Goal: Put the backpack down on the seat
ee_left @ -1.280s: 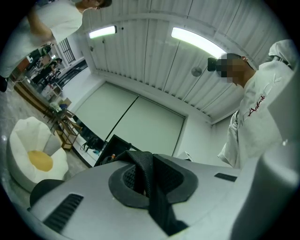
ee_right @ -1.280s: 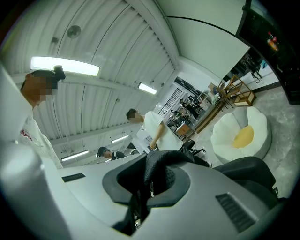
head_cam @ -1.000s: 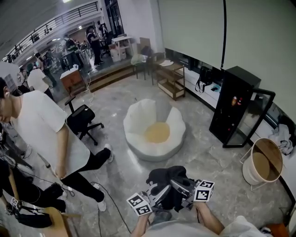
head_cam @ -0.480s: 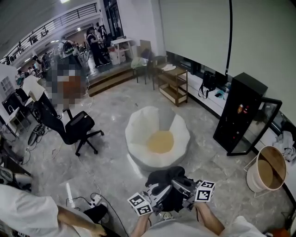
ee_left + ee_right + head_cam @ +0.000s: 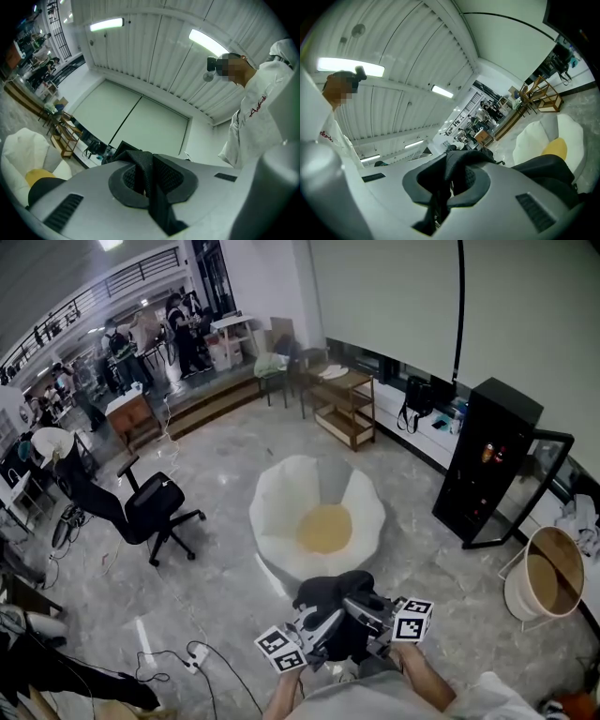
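A black backpack (image 5: 334,600) hangs low in the head view, just in front of the person, held by both grippers. My left gripper (image 5: 314,631) is shut on a black backpack strap (image 5: 151,185), pinched between its grey jaws. My right gripper (image 5: 373,622) is shut on another black strap (image 5: 457,169). The seat (image 5: 281,512), a white petal-shaped lounge chair with a yellow cushion (image 5: 324,529), stands on the marble floor right beyond the backpack. It also shows in both gripper views: the seat (image 5: 21,150) at far left, the seat (image 5: 532,138) at right.
A black office chair (image 5: 155,507) stands left of the seat. A black cabinet (image 5: 483,460) with an open glass door and a round basket (image 5: 542,573) are at the right. A wooden shelf (image 5: 347,409) is behind. A power strip (image 5: 197,652) with cables lies at lower left.
The person in the white shirt at the left has gone out of the head view. The seat has drawn slightly nearer. Both grippers keep the backpack in the same hold.
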`<state>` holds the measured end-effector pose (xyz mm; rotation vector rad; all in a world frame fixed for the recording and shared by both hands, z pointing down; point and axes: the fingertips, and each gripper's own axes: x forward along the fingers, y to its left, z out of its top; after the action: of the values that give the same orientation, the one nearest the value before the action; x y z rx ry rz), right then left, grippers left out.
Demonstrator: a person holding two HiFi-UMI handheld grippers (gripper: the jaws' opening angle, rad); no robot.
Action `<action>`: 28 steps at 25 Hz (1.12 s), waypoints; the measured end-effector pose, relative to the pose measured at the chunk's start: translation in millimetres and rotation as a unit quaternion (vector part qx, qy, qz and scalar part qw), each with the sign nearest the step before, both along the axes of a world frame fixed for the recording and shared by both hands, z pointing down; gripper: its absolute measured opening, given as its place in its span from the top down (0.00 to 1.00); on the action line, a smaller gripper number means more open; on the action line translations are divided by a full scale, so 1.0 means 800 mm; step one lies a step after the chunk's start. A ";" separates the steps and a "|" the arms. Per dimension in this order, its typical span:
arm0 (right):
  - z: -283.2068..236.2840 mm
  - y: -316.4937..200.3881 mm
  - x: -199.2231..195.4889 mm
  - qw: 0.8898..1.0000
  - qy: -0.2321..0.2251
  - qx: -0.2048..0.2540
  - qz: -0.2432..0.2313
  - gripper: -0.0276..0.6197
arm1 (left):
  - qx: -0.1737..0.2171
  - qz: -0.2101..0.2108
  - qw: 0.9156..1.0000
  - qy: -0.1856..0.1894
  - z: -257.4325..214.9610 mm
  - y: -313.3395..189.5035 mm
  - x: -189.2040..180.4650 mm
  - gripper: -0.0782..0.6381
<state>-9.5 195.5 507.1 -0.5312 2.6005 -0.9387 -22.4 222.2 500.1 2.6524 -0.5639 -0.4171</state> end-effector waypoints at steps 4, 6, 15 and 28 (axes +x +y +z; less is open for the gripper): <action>0.001 -0.026 -0.003 1.000 0.001 -0.002 0.004 0.90 | -0.002 0.003 1.000 0.002 0.000 -0.026 -0.003 0.82; 0.003 -0.038 -0.003 1.000 0.001 -0.003 0.005 0.90 | -0.002 0.006 1.000 0.003 0.002 -0.038 -0.003 0.82; 0.025 -0.118 -0.002 1.000 0.001 -0.013 0.007 0.90 | -0.015 0.008 1.000 0.008 0.024 -0.119 -0.001 0.82; 0.035 -0.297 0.005 1.000 0.003 -0.027 -0.001 0.90 | -0.036 0.005 0.999 0.000 0.035 -0.298 0.006 0.82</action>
<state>-5.6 -41.7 535.0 -0.5460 2.5870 -1.0134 -17.9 -16.4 528.1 2.5849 -0.5547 -0.3876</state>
